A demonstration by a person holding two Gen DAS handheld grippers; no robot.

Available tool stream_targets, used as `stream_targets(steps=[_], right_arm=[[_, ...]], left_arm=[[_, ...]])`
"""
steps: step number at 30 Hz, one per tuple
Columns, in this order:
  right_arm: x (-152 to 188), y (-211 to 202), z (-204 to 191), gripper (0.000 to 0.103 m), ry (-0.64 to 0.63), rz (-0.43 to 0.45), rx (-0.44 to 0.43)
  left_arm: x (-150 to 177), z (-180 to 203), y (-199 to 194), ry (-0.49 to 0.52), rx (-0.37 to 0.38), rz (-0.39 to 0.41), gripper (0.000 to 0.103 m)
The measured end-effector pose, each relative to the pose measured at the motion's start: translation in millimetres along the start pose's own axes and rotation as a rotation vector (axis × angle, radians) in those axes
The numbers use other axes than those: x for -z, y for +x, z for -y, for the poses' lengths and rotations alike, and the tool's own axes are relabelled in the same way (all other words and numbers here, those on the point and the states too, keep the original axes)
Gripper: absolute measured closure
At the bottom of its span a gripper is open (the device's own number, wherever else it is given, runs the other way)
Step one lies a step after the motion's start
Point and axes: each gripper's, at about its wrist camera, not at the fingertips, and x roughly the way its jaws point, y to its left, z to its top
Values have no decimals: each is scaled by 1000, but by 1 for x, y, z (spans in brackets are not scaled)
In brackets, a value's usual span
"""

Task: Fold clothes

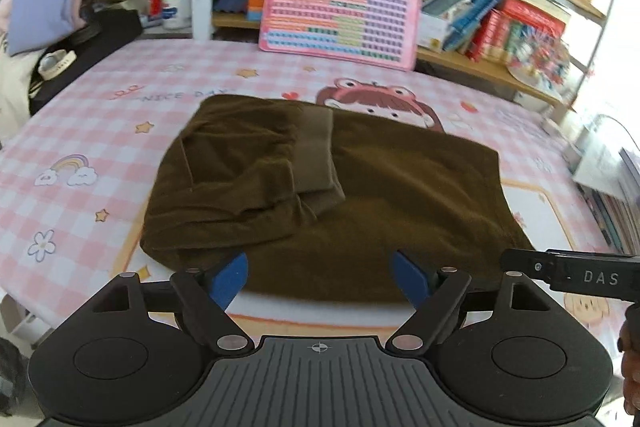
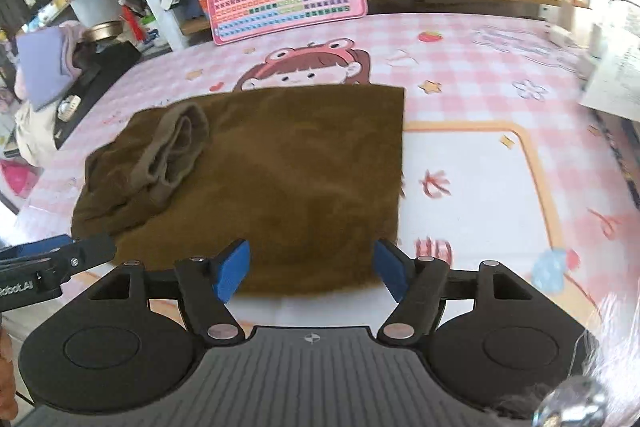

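Note:
A dark olive-brown garment lies folded flat on the pink checked table cover, with a sleeve and its ribbed cuff folded over its left part. It also shows in the right wrist view, cuff at left. My left gripper is open and empty over the garment's near edge. My right gripper is open and empty over the near edge too. The right gripper's body shows at the right of the left wrist view; the left gripper's body shows at the left of the right wrist view.
The pink checked table cover has cartoon prints. A pink keyboard toy leans against bookshelves at the back. A lilac cloth and a black item lie at far left. Papers lie at the right edge.

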Motion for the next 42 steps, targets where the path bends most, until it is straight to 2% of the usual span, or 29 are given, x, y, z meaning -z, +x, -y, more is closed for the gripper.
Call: stream_targets(steps=[11, 20, 25, 30, 36, 38, 42], right_arm=[[41, -33, -19, 30, -16, 7, 117], [39, -35, -30, 29, -42, -7, 94], [33, -32, -23, 28, -62, -6, 73], [25, -26, -2, 27, -76, -8, 35], [5, -20, 47, 27, -40, -21, -23], [-3, -15, 67, 29, -2, -36, -74], [-22, 3, 103, 32, 148, -133, -237]], left_arm=[[26, -19, -3, -30, 62, -34, 20], [27, -23, -9, -65, 37, -15, 19], [25, -14, -7, -76, 9, -5, 19], [23, 6, 0, -86, -40, -5, 19], [21, 53, 10, -70, -94, -12, 19], [22, 71, 13, -53, -115, -10, 19], [26, 100, 16, -21, -169, 11, 16]])
